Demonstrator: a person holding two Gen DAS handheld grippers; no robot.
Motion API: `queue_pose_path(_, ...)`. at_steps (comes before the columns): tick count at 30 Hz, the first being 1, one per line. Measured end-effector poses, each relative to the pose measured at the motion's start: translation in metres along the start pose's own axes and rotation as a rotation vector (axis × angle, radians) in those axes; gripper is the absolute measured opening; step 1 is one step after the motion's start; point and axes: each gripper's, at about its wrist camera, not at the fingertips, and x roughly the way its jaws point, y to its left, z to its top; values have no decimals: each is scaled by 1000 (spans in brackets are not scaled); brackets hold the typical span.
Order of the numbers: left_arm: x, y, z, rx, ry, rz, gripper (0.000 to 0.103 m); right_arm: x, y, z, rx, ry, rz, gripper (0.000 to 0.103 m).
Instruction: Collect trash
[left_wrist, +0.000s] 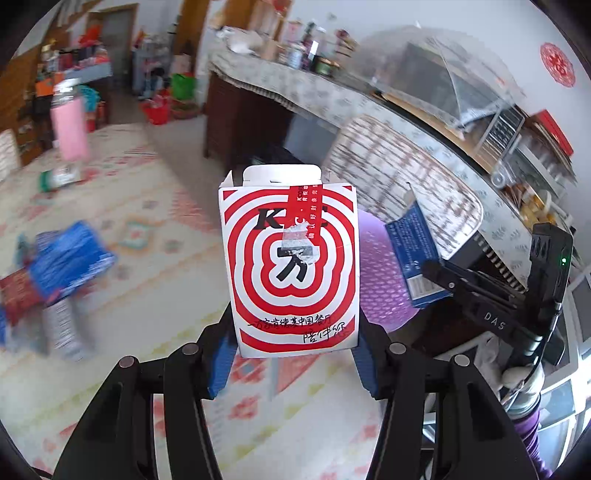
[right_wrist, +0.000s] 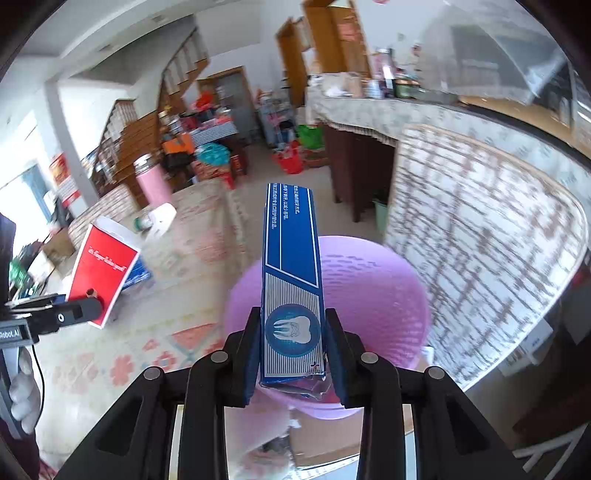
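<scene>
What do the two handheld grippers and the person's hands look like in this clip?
Both the left gripper and right gripper have black linkage arms with round silver pivot pins and blue finger pads. The right one's body reads "DAS" and shows a green light. A white glove and purple sleeve are worn.

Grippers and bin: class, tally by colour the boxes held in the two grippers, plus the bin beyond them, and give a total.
Red and white: 1, the fast-food carton in the left gripper
Blue: 1, the toothpaste box in the right gripper
Purple: 1, the plastic bin
Total: 3
</scene>
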Motion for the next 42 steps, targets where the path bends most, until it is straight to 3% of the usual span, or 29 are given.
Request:
queue_pose_path(7, 58, -39, 28, 58, 41, -53, 57, 13, -31, 0, 54, 13, -32, 35)
queue_pose_path(10, 72, -44, 34, 59, 65, -70, 70, 21, -34, 4, 61, 3, -44, 38)
queue_pose_path(13, 70, -42, 32, 55, 56, -64, 74, 24, -33, 5, 64, -11, -43, 58)
queue_pose_path(20, 26, -23, 9, 70, 2, 18, 82, 18, -17, 5, 36, -38, -33, 60)
queue_pose_path(25, -26, 18, -19, 24, -68, 142, 82, 8, 11, 3, -3, -56, 12, 66)
queue_pose_path(29, -69, 76, -46, -58, -114, 283, 82, 4, 41, 0, -50, -58, 51, 68)
queue_pose_path(38, -141, 214, -91, -270, -147, 487, 82, 27, 120, -19, -142, 31, 149, 70)
queue_pose_path(42, -155, 250, -89, -252, -152, 571, 82, 46, 161, -26, -179, 78, 206, 70)
